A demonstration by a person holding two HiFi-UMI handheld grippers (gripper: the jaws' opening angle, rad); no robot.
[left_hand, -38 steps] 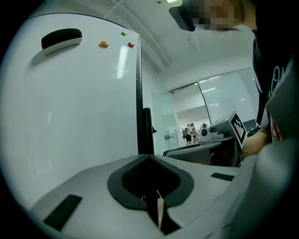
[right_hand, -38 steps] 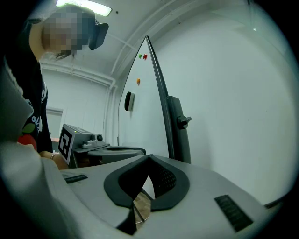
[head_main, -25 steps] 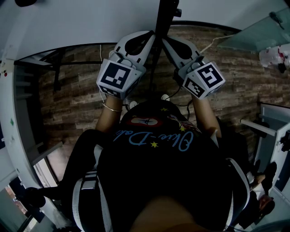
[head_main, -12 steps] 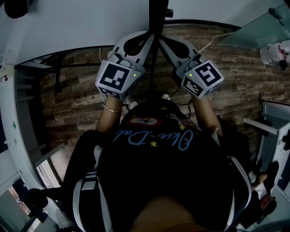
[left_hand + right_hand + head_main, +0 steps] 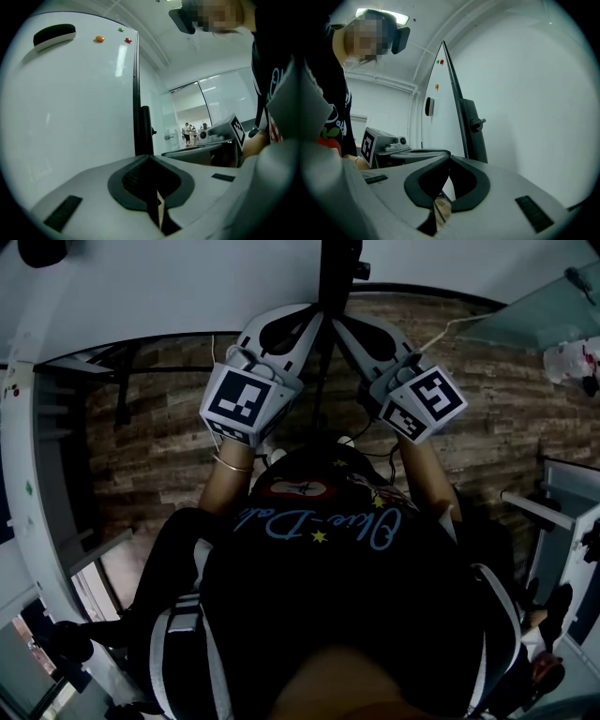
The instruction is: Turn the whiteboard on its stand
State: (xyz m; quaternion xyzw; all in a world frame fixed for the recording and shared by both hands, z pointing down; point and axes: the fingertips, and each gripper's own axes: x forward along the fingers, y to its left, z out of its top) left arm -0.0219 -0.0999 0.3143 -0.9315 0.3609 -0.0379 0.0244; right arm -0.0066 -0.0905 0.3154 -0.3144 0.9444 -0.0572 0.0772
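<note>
Eraser [image 5: 54,35] and magnets [image 5: 99,39] high on whiteboard [image 5: 70,108]; black post [image 5: 144,130] just beyond left gripper [image 5: 149,158] and right gripper [image 5: 449,158], both pressed together.

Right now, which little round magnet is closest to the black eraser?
The orange round magnet, just right of the black eraser; the green magnet and red magnet sit farther along, near the dark edge of the whiteboard.

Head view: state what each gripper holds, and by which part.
Neither jaw pair clamps anything. The left gripper and right gripper, both shut, flank the whiteboard's black edge frame, tips apparently against it from opposite sides.
</note>
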